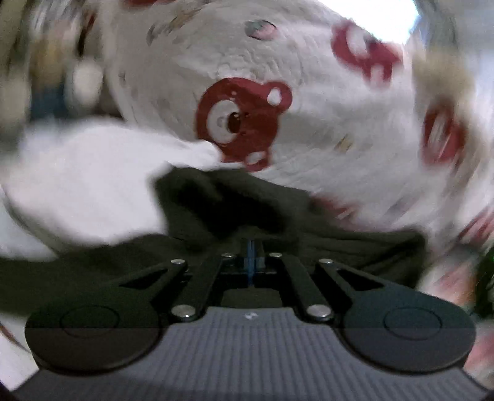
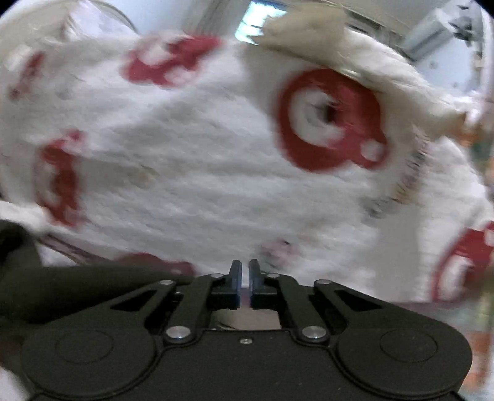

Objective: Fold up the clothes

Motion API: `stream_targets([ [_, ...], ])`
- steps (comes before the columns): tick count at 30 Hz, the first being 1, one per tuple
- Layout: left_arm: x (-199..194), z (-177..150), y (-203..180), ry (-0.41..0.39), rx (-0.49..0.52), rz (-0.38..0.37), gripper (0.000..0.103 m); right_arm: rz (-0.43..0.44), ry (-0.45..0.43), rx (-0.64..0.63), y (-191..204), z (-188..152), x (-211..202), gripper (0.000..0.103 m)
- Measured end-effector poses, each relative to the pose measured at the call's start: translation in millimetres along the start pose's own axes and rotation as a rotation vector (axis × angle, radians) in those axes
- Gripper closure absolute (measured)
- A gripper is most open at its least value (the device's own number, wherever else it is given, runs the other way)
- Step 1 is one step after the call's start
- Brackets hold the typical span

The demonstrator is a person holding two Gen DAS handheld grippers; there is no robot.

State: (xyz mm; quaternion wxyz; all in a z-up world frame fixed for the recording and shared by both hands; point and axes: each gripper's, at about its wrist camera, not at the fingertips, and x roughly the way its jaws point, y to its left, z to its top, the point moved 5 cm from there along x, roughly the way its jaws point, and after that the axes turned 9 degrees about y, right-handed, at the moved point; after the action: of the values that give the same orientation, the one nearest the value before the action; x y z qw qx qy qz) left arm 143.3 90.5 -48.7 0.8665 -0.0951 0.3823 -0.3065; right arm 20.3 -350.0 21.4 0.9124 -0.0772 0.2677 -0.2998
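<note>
A white fleece garment with red bear prints point(image 1: 278, 92) fills the left wrist view, blurred at its edges. A dark cloth point(image 1: 234, 209) bunches over my left gripper point(image 1: 251, 246). Its blue pads are pressed together with the dark cloth around them, and the tips are hidden in the folds. In the right wrist view the same bear-print garment point(image 2: 191, 172) hangs close in front. My right gripper point(image 2: 245, 268) has its fingers nearly touching, with a pale sliver of fabric between the pads. The dark cloth point(image 2: 46, 287) also shows at the lower left.
A plain white fold of fabric point(image 1: 80, 179) lies left of the dark cloth. Above the garment I see a bright ceiling light point(image 2: 256, 18) and a wall unit point(image 2: 432, 34) at the upper right. Blurred clutter point(image 1: 46, 68) sits at the upper left.
</note>
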Motion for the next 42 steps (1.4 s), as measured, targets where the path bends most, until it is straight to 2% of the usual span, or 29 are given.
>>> stream_targets([
  [1,10.5,-5.4,0.9,0.028,0.025,0.053,0.100,0.030,0.033,0.014,-0.2,-8.3,4.1,0.095],
  [2,20.2,-10.6,3.0,0.056,0.040,0.095,0.099,0.059,0.066,0.029,-0.3,-16.5,8.0,0.089],
  [5,41.7,-23.3,25.3,0.139,-0.057,0.090,0.080,0.149,0.166,0.072,-0.6,-41.2,19.4,0.087],
  [6,48.0,-27.2,32.0,0.164,-0.086,0.089,0.070,0.178,0.199,0.087,-0.7,-49.4,23.0,0.080],
  [7,50.5,-29.5,35.0,0.172,-0.101,0.088,0.068,0.208,0.232,0.101,-0.7,-57.5,26.5,0.074],
  [8,50.9,-32.3,34.5,0.170,-0.107,0.080,0.068,0.238,0.265,0.116,-0.8,-65.6,29.9,0.059],
  [9,51.5,-32.0,33.7,0.166,-0.110,0.064,0.064,0.268,0.298,0.130,-0.8,-73.7,33.2,0.052],
  [10,51.8,-32.8,31.2,0.160,-0.110,0.038,0.058,0.297,0.331,0.144,-0.8,-81.7,36.4,0.052],
  [13,57.6,-37.0,20.8,0.162,-0.096,-0.031,0.052,0.386,0.431,0.188,-0.9,-105.5,45.5,0.047],
  [15,64.2,-42.7,12.7,0.178,-0.062,-0.052,0.050,0.443,0.495,0.215,-1.0,-120.7,50.9,0.043],
  [17,72.0,-50.0,2.2,0.228,-0.012,-0.055,0.050,0.441,0.504,0.207,-0.9,-127.4,49.7,0.047],
  [18,76.0,-53.9,-3.0,0.253,0.014,-0.055,0.052,0.440,0.509,0.203,-0.8,-130.7,49.0,0.053],
  [21,88.0,-68.1,-17.4,0.329,0.106,-0.021,0.053,0.437,0.524,0.192,-0.6,-140.6,47.1,0.053],
  [23,90.4,-72.8,-22.7,0.331,0.125,0.007,0.053,0.434,0.533,0.184,-0.4,-147.3,45.8,0.052],
  [28,77.7,-61.8,-21.1,0.223,0.138,0.113,0.051,0.429,0.557,0.164,0.0,-163.8,42.6,0.047],
  [30,69.1,-52.1,-18.5,0.163,0.148,0.147,0.050,0.426,0.567,0.156,0.1,-170.5,41.3,0.035],
  [32,59.6,-43.5,-16.5,0.105,0.180,0.183,0.046,0.406,0.558,0.160,-3.7,-173.3,42.3,0.035],
  [33,55.0,-39.9,-15.5,0.080,0.202,0.202,0.041,0.417,0.549,0.170,-5.3,-169.6,41.8,0.035],
  [35,48.3,-33.1,-11.5,0.057,0.260,0.256,0.039,0.440,0.531,0.190,-8.4,-162.4,40.9,0.035],
  [37,48.3,-27.3,-0.8,0.070,0.310,0.361,0.038,0.464,0.512,0.203,-10.1,-154.7,39.5,0.035],
  [39,48.2,-22.1,10.1,0.091,0.353,0.453,0.035,0.541,0.474,0.044,23.0,-138.0,27.2,0.035],
  [41,50.7,-24.8,23.5,0.180,0.333,0.404,0.034,0.616,0.433,-0.115,56.0,-121.8,14.6,0.034],
  [42,53.3,-29.0,26.7,0.214,0.348,0.404,0.034,0.650,0.412,-0.196,72.6,-114.5,8.4,0.034],
])
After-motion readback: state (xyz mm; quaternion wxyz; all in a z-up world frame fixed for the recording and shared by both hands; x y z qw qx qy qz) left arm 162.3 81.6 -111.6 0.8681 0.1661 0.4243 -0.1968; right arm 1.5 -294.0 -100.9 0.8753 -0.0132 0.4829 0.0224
